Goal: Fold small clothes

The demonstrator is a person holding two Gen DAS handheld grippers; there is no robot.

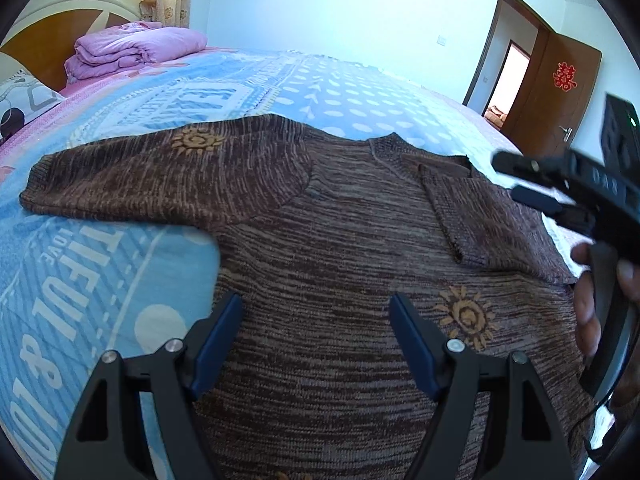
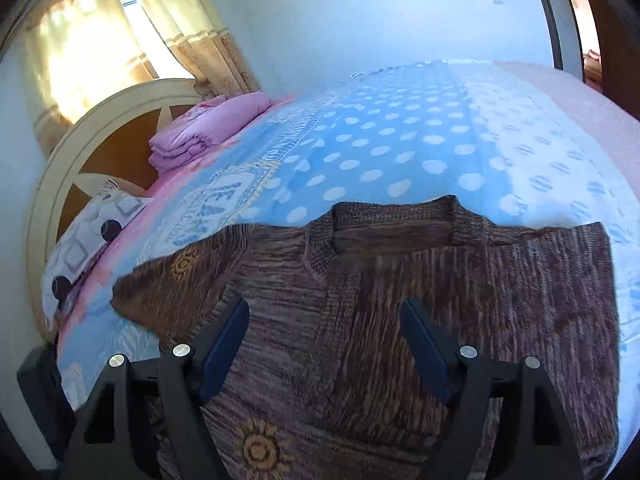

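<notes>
We have a brown knit sweater [image 1: 340, 240] lying flat on the bed [image 1: 100, 280], its collar [image 1: 390, 144] toward the far edge and its hem toward us. One sleeve [image 1: 132, 176] is still stretched out toward the headboard [image 2: 116, 152] side; the other sleeve [image 1: 492, 220] is already folded in over the chest, its cuff edge lying on the body panel.

Left gripper [image 1: 316, 312]: jaws spread wide, nothing between them, hovering over the lower body of the sweater near its headboard-side edge. Right gripper [image 2: 324, 320]: jaws likewise spread and empty, over the chest below the collar. From the left wrist view the right gripper looks raised above the folded sleeve, but we cannot tell its height for sure, since the fisheye bends that side heavily.

Risks as we judge them:
- The knit is thick and loose. A pinch on the outstretched sleeve could catch only the top layer, and the sleeve would twist when carried over.
- A deep grab may take the blue printed bedsheet [image 2: 400, 152] with the wool and drag it into the fold.
- Pulling the free sleeve across could slide the whole garment on the sheet and undo the sleeve already folded.
- The mattress gives, so pressing down to grip may bunch the fabric.

The folded pink quilt [image 1: 132, 52] and the patterned pillow [image 2: 88, 248] sit at the headboard end, well apart from the sweater.
</notes>
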